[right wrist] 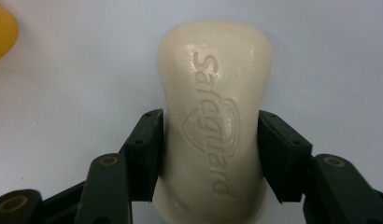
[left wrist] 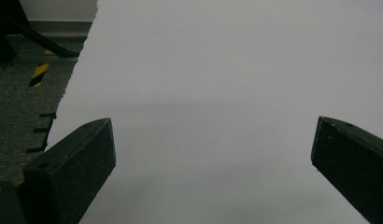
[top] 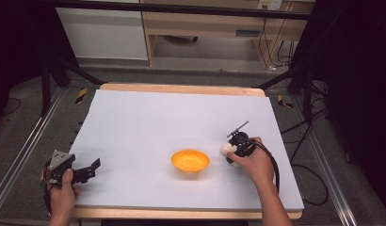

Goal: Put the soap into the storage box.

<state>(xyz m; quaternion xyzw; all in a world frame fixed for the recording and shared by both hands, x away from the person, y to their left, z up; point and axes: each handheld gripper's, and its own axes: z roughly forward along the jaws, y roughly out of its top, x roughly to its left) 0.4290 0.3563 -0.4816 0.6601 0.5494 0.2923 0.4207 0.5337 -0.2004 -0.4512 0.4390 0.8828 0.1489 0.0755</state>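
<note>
**Soap clamped in right gripper beside the bowl**

The right gripper [right wrist: 210, 154] grasps a cream soap [right wrist: 215, 116] bar stamped "Safeguard", its jaws pressed against the bar's two long sides. In the high view the soap [top: 227, 149] sits just right of the orange bowl [top: 190, 161], near the white worktop [top: 172, 117] sheet's middle. The left gripper [left wrist: 213, 154] is released, jaws spread wide over bare worktop at the near left edge.
</note>
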